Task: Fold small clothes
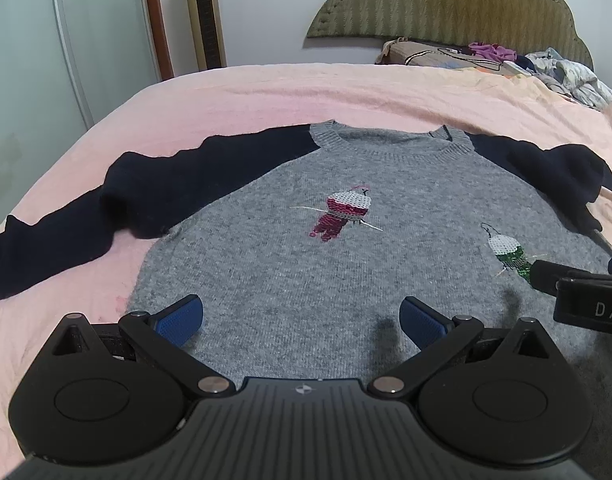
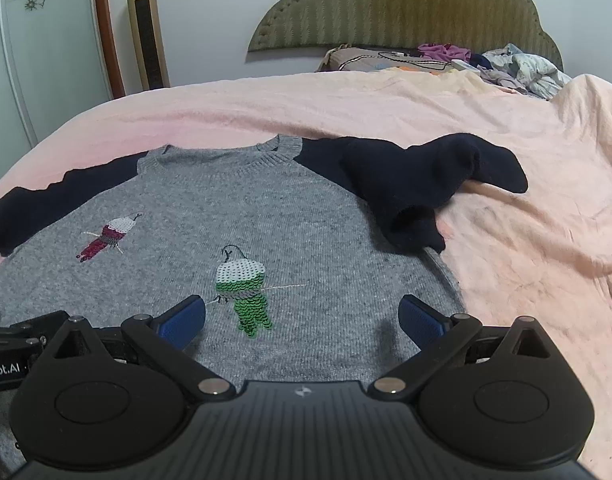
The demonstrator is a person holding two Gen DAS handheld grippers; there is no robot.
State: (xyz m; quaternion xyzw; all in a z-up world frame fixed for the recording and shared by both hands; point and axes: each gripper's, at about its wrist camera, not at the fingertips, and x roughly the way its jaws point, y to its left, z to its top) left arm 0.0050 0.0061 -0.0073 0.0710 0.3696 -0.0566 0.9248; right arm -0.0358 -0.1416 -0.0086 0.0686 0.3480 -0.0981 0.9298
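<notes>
The sweater's (image 1: pixel 306 248) lower hem was hidden in both views behind the black tool bodies, so how far it reached toward the bed's near edge could not be told. It lay face up and spread flat on the pink blanket (image 1: pixel 266 92) covering the bed, collar toward the headboard (image 1: pixel 446 4). The left navy sleeve (image 1: pixel 86 212) stretched out across the blanket and its cuff was cut off at the picture's edge; the right navy sleeve (image 2: pixel 418 184) was bunched and doubled on itself beside the shoulder, its cuff hard to make out in the dark folds. The left tool (image 1: pixel 302 320) hovered over the sweater's lower grey front with its blue pads wide apart and nothing between them. The right tool (image 2: pixel 302 318) was likewise spread wide and empty, just below the green sequin bird (image 2: pixel 244 294); a red sequin bird (image 1: pixel 346 212) sat mid-chest. Part of the right tool's body covered the green bird's lower half in the left view. A heap of crumpled clothes (image 2: pixel 522 68) lay at the head of the bed, and a tall gold fan (image 2: pixel 146 24) stood by the wall.
</notes>
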